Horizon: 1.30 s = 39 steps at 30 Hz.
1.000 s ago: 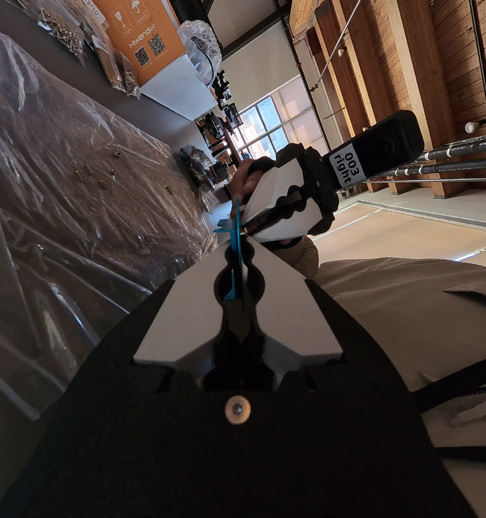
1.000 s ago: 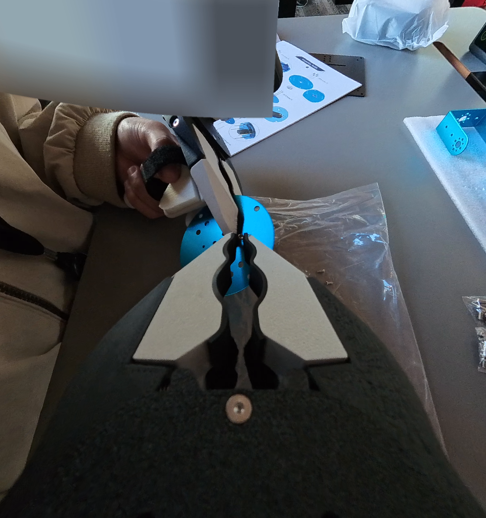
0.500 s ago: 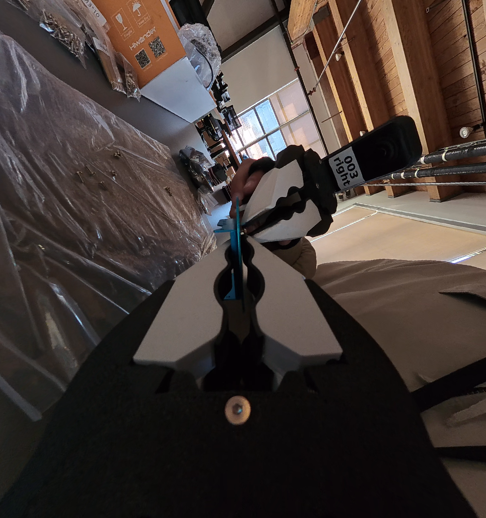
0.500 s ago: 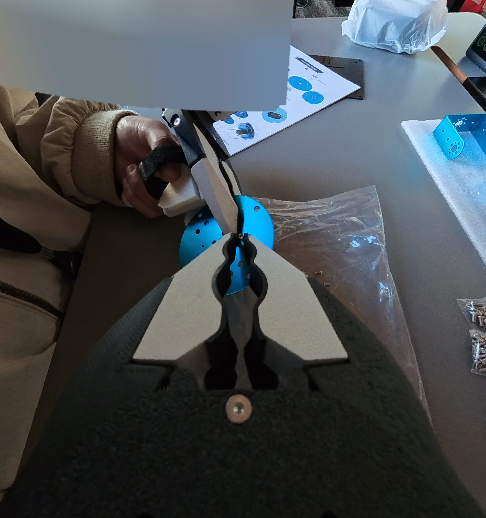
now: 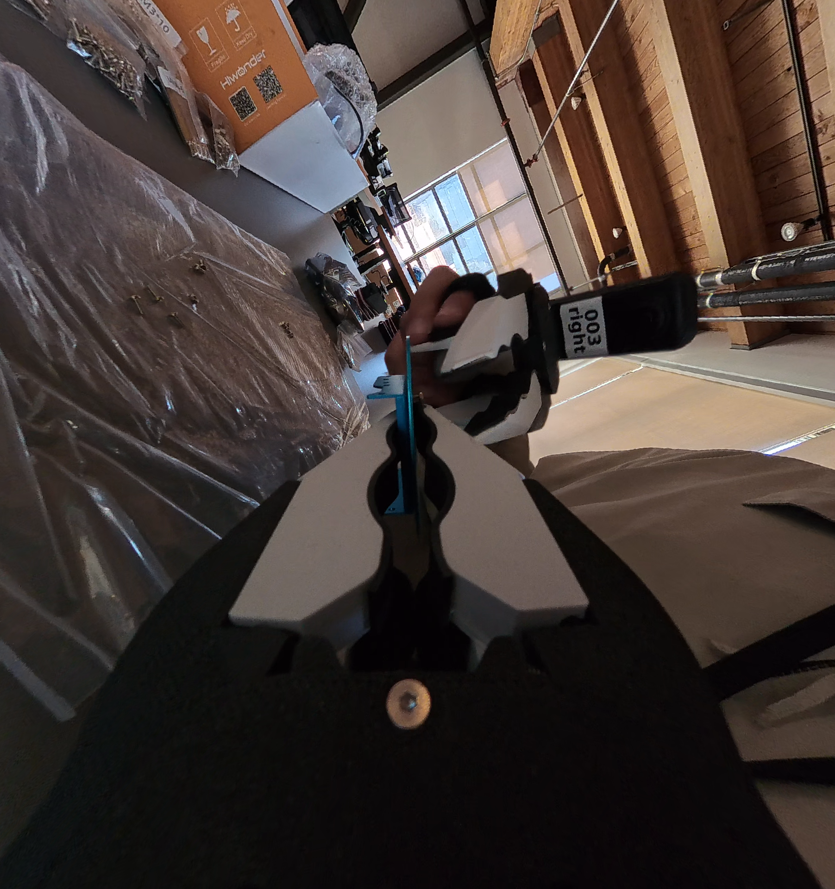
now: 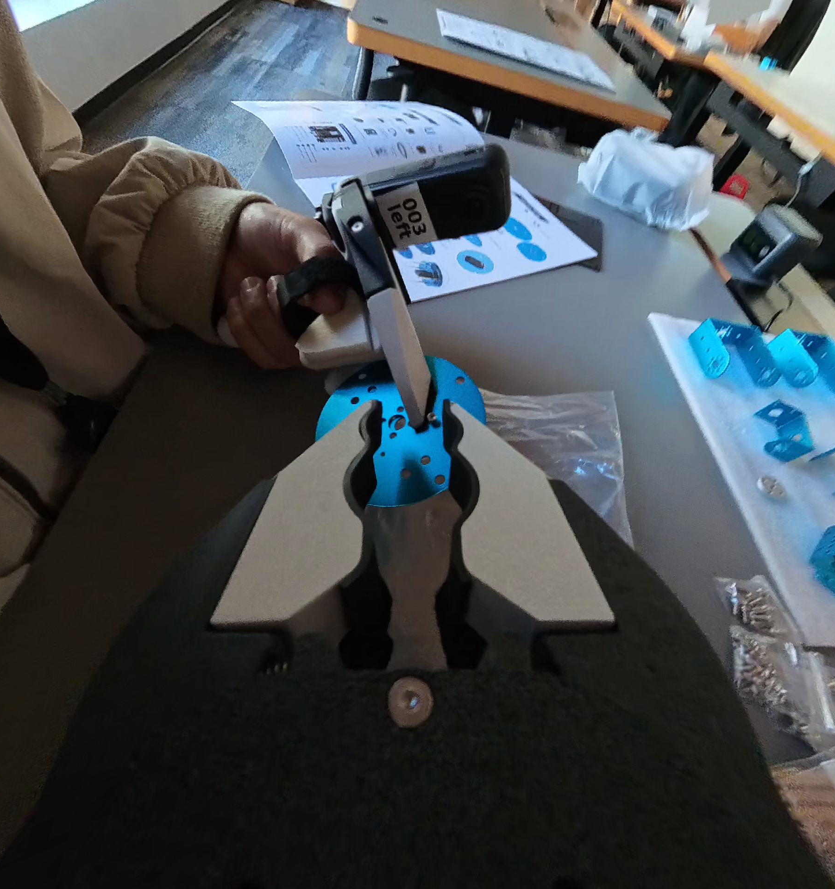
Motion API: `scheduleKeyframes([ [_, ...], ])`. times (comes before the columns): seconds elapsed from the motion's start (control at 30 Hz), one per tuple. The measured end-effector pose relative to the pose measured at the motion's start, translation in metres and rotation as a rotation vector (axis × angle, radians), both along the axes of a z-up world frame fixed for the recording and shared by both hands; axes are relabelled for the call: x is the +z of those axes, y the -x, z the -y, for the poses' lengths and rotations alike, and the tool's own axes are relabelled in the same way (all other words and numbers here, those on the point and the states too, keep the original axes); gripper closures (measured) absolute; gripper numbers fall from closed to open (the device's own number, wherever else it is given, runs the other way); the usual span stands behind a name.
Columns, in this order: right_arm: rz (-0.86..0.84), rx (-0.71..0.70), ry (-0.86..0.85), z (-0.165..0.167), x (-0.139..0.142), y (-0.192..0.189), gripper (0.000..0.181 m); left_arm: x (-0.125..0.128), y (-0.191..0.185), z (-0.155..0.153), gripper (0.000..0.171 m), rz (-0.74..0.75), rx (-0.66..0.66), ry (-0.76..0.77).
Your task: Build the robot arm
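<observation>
A blue round disc with several holes (image 6: 408,469) is held upright above the grey table (image 6: 574,336). My left gripper (image 5: 413,409) is shut on the disc, which shows edge-on in the left wrist view (image 5: 408,433). In the right wrist view the left gripper (image 6: 420,418) comes down from a person's hand onto the disc's face. A small screw (image 6: 432,416) sits on the disc beside its tip. My right gripper (image 6: 410,409) is open, with one finger on each side of the disc's face and nothing held. It also shows open in the left wrist view (image 5: 446,385).
A clear plastic bag (image 6: 564,433) lies under the disc. An open instruction booklet (image 6: 454,250) is behind it. A white foam tray (image 6: 723,447) with blue brackets and bags of screws (image 6: 766,673) are on the right. An orange box (image 5: 242,72) stands far off.
My right gripper was shut at the disc's face and is now open. It has also tilted up, so more of the room shows. My left gripper still holds the disc.
</observation>
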State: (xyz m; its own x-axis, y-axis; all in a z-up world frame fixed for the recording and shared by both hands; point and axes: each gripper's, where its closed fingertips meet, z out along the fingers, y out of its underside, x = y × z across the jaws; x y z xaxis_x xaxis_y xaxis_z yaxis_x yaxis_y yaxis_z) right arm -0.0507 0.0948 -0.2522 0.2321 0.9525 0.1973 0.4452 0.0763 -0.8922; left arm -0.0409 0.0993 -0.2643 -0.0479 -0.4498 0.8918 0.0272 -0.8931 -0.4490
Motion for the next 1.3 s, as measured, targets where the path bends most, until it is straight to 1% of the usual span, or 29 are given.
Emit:
scheduleKeyframes([
  [0.1, -0.034, -0.006, -0.104, -0.004, 0.001, 0.0, 0.157, 0.0, 0.0, 0.0, 0.171, 0.0, 0.0, -0.001],
  [0.17, -0.034, 0.003, -0.127, -0.004, -0.004, 0.0, 0.156, 0.0, 0.0, 0.0, 0.171, -0.001, -0.001, -0.004],
  [0.3, -0.021, 0.021, -0.104, 0.0, -0.012, 0.003, 0.15, 0.0, 0.0, 0.0, 0.171, -0.003, -0.001, -0.004],
  [0.5, -0.035, 0.022, -0.102, 0.001, -0.012, 0.006, 0.147, 0.0, 0.0, 0.001, 0.171, -0.004, -0.003, -0.008],
  [1.1, 0.013, 0.007, -0.15, 0.002, -0.015, 0.005, 0.147, 0.0, 0.0, -0.001, 0.171, 0.001, 0.0, 0.006],
  [1.3, 0.004, -0.011, -0.158, 0.002, -0.011, 0.001, 0.149, 0.0, 0.0, -0.001, 0.171, 0.003, 0.002, 0.006],
])
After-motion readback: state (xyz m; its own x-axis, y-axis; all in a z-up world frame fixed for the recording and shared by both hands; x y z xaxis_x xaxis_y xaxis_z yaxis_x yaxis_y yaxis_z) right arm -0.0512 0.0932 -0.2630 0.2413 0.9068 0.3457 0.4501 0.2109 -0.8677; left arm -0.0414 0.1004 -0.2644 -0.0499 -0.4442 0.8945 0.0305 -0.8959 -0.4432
